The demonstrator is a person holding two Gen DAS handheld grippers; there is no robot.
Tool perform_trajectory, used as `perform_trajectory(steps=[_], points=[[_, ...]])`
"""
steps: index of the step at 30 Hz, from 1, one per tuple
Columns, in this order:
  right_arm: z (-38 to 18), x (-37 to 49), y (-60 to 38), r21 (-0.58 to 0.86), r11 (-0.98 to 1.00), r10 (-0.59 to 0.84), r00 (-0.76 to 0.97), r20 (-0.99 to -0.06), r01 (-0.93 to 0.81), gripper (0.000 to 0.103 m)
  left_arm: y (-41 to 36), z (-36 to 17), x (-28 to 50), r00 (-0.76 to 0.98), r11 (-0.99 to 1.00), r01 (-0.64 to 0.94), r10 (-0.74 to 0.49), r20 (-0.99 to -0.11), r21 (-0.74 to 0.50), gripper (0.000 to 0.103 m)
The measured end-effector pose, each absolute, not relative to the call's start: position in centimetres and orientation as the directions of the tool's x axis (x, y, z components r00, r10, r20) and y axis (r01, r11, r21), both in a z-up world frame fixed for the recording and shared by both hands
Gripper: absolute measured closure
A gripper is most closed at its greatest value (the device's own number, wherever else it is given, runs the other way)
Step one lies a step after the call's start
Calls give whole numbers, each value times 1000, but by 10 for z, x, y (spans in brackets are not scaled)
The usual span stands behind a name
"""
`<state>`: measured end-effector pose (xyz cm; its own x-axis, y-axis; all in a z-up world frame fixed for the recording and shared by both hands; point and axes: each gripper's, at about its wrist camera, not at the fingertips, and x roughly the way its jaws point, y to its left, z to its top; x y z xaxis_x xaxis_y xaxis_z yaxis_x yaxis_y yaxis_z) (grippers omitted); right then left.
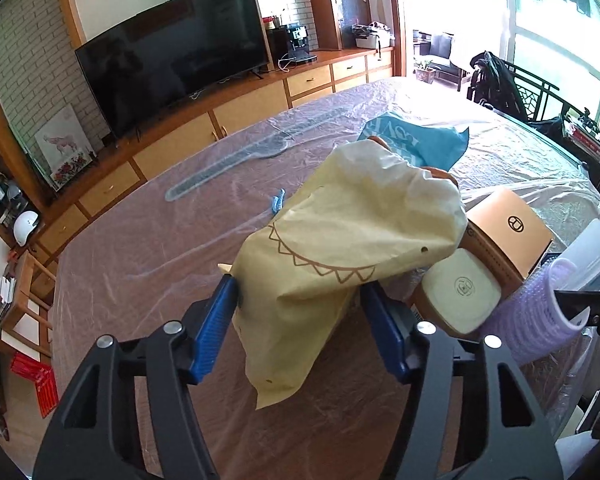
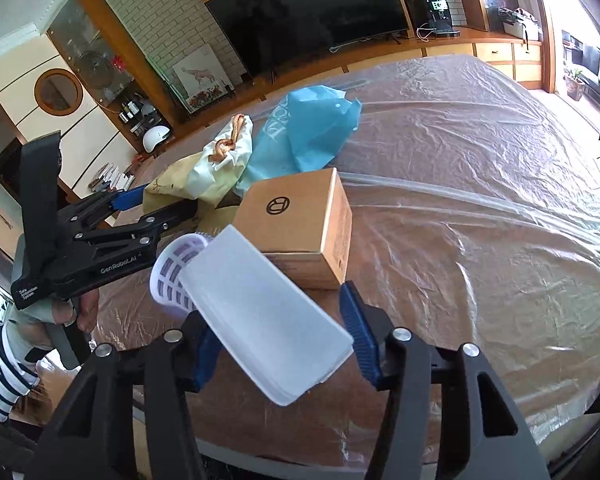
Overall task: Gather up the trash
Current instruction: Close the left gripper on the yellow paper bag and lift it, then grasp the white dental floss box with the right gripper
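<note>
My left gripper (image 1: 300,300) is shut on a cream cloth bag (image 1: 340,248) with a brown zigzag print and holds it above the table; the bag also shows in the right wrist view (image 2: 204,176). My right gripper (image 2: 280,340) is shut on a white frosted plastic container (image 2: 268,312) with a lilac mesh insert (image 2: 172,272) at its far end. A brown cardboard box (image 2: 300,224) sits on the table just beyond it. A blue bag (image 2: 300,132) lies behind the box. A small blue scrap (image 1: 277,202) lies on the table.
The table (image 2: 480,200) is covered with a crinkled clear plastic sheet. A beige container with a white lid (image 1: 456,296) leans by the box. A TV (image 1: 172,64) on a wooden cabinet stands beyond the table. Dark chairs (image 1: 512,92) stand at the far right.
</note>
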<state>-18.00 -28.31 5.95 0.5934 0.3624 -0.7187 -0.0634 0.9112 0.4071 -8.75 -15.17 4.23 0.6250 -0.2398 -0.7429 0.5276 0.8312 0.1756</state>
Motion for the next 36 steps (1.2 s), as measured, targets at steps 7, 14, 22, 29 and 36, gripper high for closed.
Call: perform_trajectory(steps=[7, 14, 22, 29, 36], points=[[56, -181, -297, 442, 897, 369, 588, -720, -21, 62, -151, 43, -87, 616, 818, 547, -249, -747, 178, 48], [54, -176, -291, 410, 910, 365, 583, -726, -58, 44, -167, 44, -90, 660, 755, 574, -198, -725, 316, 7], [49, -171, -281, 364, 925, 356, 573, -738, -106, 24, -176, 34, -53, 522, 665, 702, -236, -820, 256, 6], [53, -170, -274, 284, 951, 298, 589, -751, -120, 9, -173, 22, -32, 391, 670, 732, -263, -882, 124, 6], [56, -171, -282, 306, 941, 332, 588, -737, -148, 10, -161, 22, -21, 329, 714, 700, -320, -888, 2, 28]])
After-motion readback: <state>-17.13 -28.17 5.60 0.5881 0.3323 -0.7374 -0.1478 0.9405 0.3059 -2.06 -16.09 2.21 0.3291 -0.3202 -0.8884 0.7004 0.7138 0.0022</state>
